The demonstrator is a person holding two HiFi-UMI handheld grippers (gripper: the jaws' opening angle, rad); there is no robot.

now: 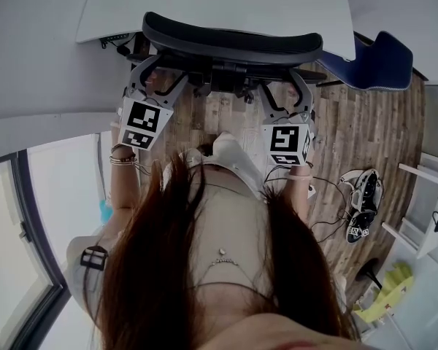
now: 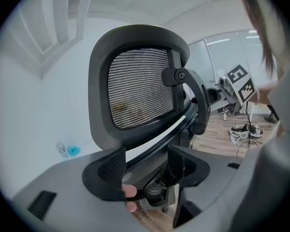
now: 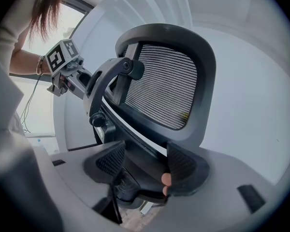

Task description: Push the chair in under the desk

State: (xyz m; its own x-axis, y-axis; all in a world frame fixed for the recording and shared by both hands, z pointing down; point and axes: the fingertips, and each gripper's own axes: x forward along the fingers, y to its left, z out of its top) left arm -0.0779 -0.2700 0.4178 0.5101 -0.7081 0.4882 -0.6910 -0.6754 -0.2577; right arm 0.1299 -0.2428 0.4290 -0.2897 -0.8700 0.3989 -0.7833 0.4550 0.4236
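The chair [image 1: 233, 42] stands at the near edge of the white desk [image 1: 226, 6], facing it with its back turned to the person. From above, the top of the back just overlaps that edge. The top bar of the back runs left to right, parallel to the desk edge, and the mesh [image 2: 140, 86] stands upright in both gripper views.

The left gripper [image 1: 160, 75] holds the left side of the frame behind the back, and the right gripper [image 1: 286, 90] holds the right side. Each has its jaws set wide, with the dark frame filling the gap between the pads, so each is clasped on the chair. Both point forward toward the desk at about the same height, and the marker cubes sit just behind them. The person's forearms reach down and forward to them, with bracelets [image 1: 123, 159] on the left wrist.

The floor [image 1: 365, 130] is wood plank. A blue chair [image 1: 379, 60] stands by the desk's right corner. A spare gripper [image 1: 361, 203] with cables lies on the floor to the right, and white shelving [image 1: 423, 217] stands beyond it. A window [image 1: 29, 254] runs along the left.
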